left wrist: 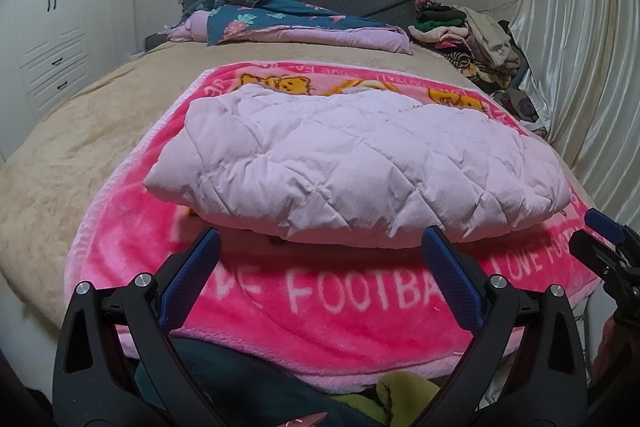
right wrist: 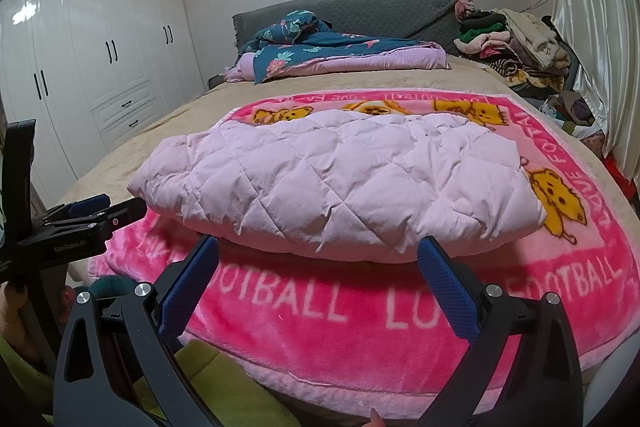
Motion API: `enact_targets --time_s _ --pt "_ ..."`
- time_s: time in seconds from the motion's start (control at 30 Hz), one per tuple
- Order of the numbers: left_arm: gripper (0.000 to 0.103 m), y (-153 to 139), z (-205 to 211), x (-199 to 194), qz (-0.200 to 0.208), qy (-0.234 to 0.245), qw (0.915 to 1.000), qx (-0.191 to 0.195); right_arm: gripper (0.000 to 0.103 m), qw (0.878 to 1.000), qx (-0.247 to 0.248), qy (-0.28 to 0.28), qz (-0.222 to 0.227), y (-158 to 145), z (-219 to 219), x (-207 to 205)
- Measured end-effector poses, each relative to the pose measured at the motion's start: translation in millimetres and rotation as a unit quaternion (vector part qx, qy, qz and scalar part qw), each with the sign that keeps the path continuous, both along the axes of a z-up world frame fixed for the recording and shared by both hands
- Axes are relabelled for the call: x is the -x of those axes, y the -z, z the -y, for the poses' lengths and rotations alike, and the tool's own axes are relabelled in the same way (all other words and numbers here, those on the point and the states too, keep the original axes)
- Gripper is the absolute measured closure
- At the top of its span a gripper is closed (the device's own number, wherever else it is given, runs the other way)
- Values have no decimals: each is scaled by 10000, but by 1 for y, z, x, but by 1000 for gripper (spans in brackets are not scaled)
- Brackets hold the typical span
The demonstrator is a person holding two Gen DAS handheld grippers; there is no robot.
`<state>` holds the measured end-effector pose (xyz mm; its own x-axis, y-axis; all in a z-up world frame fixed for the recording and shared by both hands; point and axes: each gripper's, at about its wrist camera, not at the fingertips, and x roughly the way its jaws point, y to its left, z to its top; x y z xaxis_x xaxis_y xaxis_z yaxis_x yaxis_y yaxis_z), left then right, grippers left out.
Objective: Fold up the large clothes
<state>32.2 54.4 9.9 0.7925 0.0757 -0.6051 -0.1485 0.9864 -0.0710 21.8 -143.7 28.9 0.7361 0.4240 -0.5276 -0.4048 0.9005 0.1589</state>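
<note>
White wardrobes point(right wrist: 92, 67) filled the left of the frame and a pale curtain point(right wrist: 592, 27) the right edge, with a beige-covered bed point(left wrist: 80, 131) between them. Across the lower middle of both views a pink football blanket point(left wrist: 320, 307) was spread, and on it, centre frame, a lilac quilted jacket point(left wrist: 352, 163) was seen folded into a puffy bundle. At the upper right a heap of clothes point(left wrist: 472, 39) was stacked near the headboard. The left gripper point(left wrist: 320, 255) and the right gripper point(right wrist: 318, 263) were held just short of the bundle's near edge, both with jaws spread wide and nothing between them. The padding was judged springy: if the fold were left unpressed, it could be sprung open. If only the top layer were pinched, the bundle could be dragged apart, or the blanket beneath snagged.
</note>
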Motion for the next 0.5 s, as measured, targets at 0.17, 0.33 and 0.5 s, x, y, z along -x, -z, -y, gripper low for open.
enact_targets --time_s 0.17,0.33,0.5 --pt "9 0 -1 2 -9 53 10000 -8 4 10000 55 30 30 -2 -1 0" --pt "9 -1 -2 5 1 83 9999 -68 4 9999 102 109 24 -3 2 -1" --pt "9 -1 -5 3 -76 2 10000 -57 4 9992 155 373 60 -3 14 -1"
